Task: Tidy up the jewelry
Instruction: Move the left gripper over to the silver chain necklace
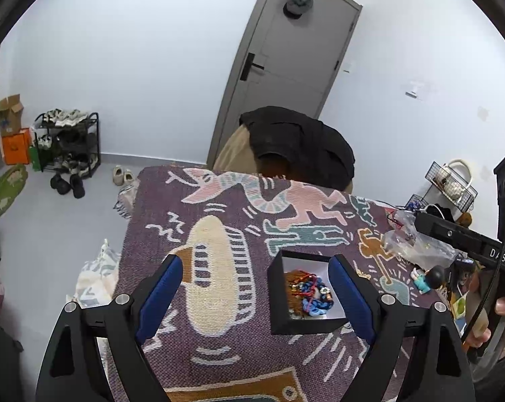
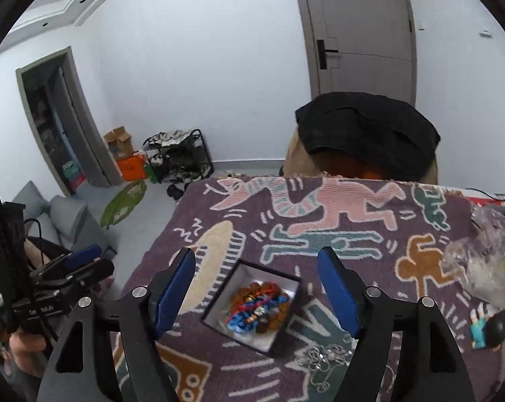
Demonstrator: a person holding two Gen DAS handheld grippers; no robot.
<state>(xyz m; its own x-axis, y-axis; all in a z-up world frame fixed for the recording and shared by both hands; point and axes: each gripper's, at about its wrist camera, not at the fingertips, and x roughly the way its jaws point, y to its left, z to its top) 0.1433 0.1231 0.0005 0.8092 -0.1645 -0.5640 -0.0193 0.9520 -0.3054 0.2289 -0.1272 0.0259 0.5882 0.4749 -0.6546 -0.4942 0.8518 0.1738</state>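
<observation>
A small black box (image 1: 306, 325) with a white lining sits on the patterned purple cloth (image 1: 219, 301). It holds a heap of blue, red and orange bead jewelry (image 1: 307, 293). My left gripper (image 1: 256, 268) is open and empty above the cloth, with the box just inside its right finger. In the right wrist view the box (image 2: 215, 296) lies between the fingers of my open, empty right gripper (image 2: 257, 259), and the beads (image 2: 257, 308) fill it. A silver chain piece (image 2: 322, 356) lies loose on the cloth, front right of the box.
Clear plastic bags (image 2: 487, 261) lie at the table's right side, with a small figurine (image 2: 490, 330) in front of them. A chair draped in black cloth (image 2: 366, 134) stands behind the table. A shoe rack (image 1: 68, 140) stands by the far wall.
</observation>
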